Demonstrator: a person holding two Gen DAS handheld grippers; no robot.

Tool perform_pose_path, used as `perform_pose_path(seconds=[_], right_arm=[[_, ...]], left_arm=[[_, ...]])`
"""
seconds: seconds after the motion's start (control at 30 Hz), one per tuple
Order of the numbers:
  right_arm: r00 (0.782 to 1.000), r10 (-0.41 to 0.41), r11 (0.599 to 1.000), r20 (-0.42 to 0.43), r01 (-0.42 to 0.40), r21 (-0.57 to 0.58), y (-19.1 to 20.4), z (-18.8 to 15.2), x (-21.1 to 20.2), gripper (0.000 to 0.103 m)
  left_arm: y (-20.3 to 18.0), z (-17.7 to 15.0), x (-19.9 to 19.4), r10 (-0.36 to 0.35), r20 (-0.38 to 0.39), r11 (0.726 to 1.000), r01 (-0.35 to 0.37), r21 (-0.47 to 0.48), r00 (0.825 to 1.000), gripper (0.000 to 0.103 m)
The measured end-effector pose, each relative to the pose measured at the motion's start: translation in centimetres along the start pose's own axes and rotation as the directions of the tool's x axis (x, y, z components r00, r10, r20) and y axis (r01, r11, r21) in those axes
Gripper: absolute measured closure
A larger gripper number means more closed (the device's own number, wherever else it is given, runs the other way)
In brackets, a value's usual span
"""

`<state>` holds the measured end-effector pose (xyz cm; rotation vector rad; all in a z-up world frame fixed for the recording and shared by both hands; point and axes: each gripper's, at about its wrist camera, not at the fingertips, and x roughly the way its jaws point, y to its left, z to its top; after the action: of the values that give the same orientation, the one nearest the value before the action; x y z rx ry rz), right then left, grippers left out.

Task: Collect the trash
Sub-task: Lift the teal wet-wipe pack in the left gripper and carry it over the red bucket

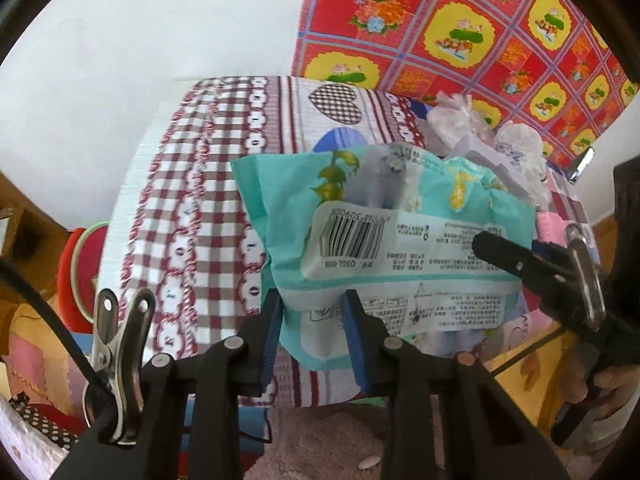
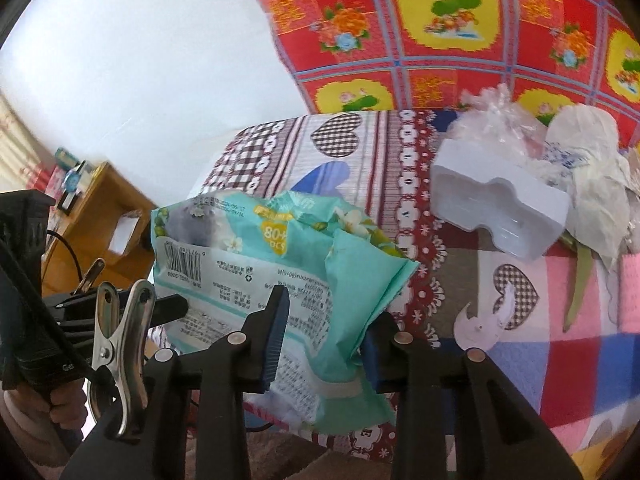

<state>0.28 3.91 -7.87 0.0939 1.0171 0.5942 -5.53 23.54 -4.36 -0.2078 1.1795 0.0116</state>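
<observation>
A crumpled teal wet-wipe packet (image 1: 400,216) with a barcode label hangs above the checked, heart-patterned bedsheet (image 1: 192,208). My left gripper (image 1: 314,328) is shut on its lower edge, the blue pads pinching the film from both sides. My right gripper (image 2: 324,340) is shut on the same packet (image 2: 280,248) at its other end, with the film bunched between the pads. Each gripper shows in the other's view: the right one (image 1: 532,264) reaches in from the right, the left one (image 2: 168,308) from the left.
More trash lies on the bed (image 2: 520,360): a white moulded plastic tray (image 2: 500,208), a clear crinkled bag (image 2: 496,120), crumpled white paper (image 2: 588,168), a pale scrap (image 2: 480,328). A red floral cloth (image 2: 440,20) hangs behind. A wooden cabinet (image 2: 100,232) stands left.
</observation>
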Motion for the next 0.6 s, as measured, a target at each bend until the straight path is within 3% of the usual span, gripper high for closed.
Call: perform_pose_path(seconds=[0.27,0.6], right_arm=[[0.998,0.065,0.992,-0.021,-0.066,-0.111,2.6,0.7,1.1,0.068],[0.990,0.134,0.956,-0.046,-0.142,-0.259,8.0,1.8,2.5,0.068]], left_arm=[[2.6,-1.6,-1.8,0.050,0.052,0.992,-0.043,-0.120,0.997,0.073],[7.0,-3.2,-4.0,0.133,0.101,0.963,-0.105,-0.248,0.986,0.073]])
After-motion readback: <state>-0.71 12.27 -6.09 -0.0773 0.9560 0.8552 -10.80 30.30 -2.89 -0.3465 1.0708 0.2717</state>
